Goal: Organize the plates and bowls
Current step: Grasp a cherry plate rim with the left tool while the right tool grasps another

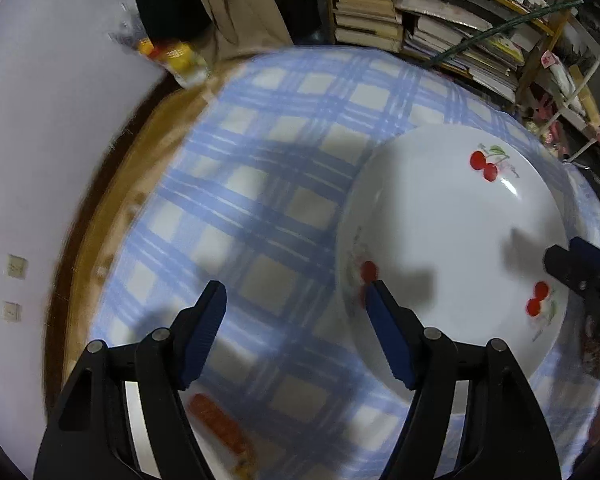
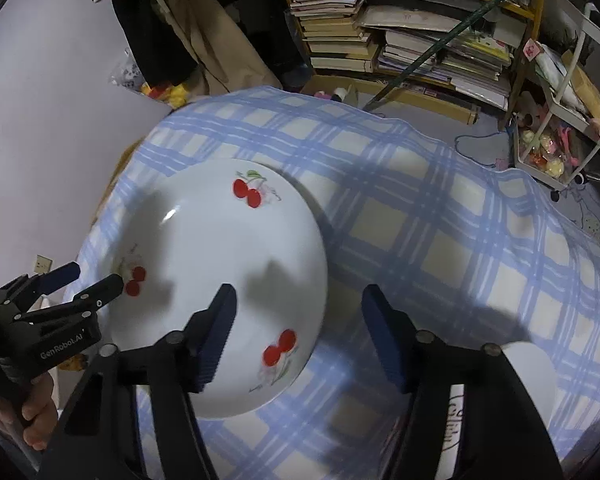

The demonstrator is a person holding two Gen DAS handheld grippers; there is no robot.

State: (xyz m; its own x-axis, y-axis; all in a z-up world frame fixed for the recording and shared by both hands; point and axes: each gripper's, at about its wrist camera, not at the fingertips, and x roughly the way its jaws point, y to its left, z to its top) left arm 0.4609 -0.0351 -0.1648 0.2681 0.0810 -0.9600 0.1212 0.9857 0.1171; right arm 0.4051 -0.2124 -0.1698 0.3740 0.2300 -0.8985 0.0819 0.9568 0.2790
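One round, glossy white plate (image 2: 216, 292) with three cherry prints lies on the blue checked tablecloth (image 2: 440, 240). The left gripper (image 1: 296, 308) and right gripper (image 2: 298, 304) each straddle its rim from opposite sides, ribbed blue fingers apart and gripping nothing.

- Bare checked cloth (image 2: 440, 240) is seen right of the cherry plate (image 2: 220, 288), where the bench lies free
- More open cloth is seen left of the plate in the left wrist view
- The plate's left rim is straddled by the left tool (image 2: 96, 280), its right rim by the right tool (image 2: 298, 336)
- The far edge is hemmed by stacked books (image 2: 380, 40) and hanging clothes (image 2: 204, 28)
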